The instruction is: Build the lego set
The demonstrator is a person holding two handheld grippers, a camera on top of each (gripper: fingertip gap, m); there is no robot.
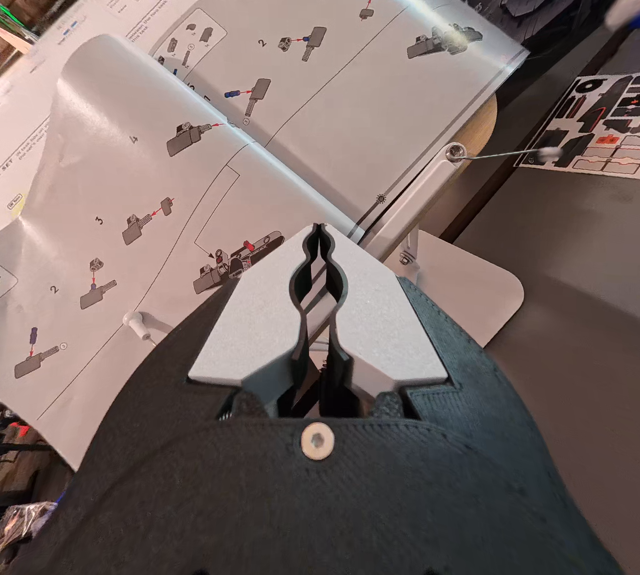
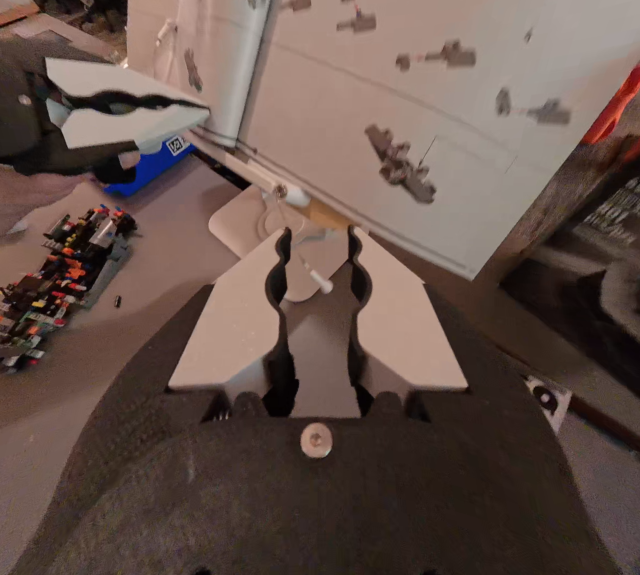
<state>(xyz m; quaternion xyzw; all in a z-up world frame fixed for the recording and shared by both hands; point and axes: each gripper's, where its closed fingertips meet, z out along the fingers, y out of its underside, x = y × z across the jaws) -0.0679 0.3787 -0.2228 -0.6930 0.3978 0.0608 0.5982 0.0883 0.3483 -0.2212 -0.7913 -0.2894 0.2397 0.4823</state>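
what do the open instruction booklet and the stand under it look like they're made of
The open white instruction booklet looks like glossy coated paper: light glares off its pages, and one page curls up. The white book stand looks like painted metal, with a smooth matte ledge, a bolt and a thin wire page holder; coated plastic can't be ruled out.

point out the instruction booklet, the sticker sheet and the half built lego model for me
instruction booklet (image 1: 311,129): left wrist view, on the open right-hand page.
sticker sheet (image 1: 588,125): left wrist view, on its printed middle.
half built lego model (image 2: 65,278): right wrist view, on the model's middle, on the table.
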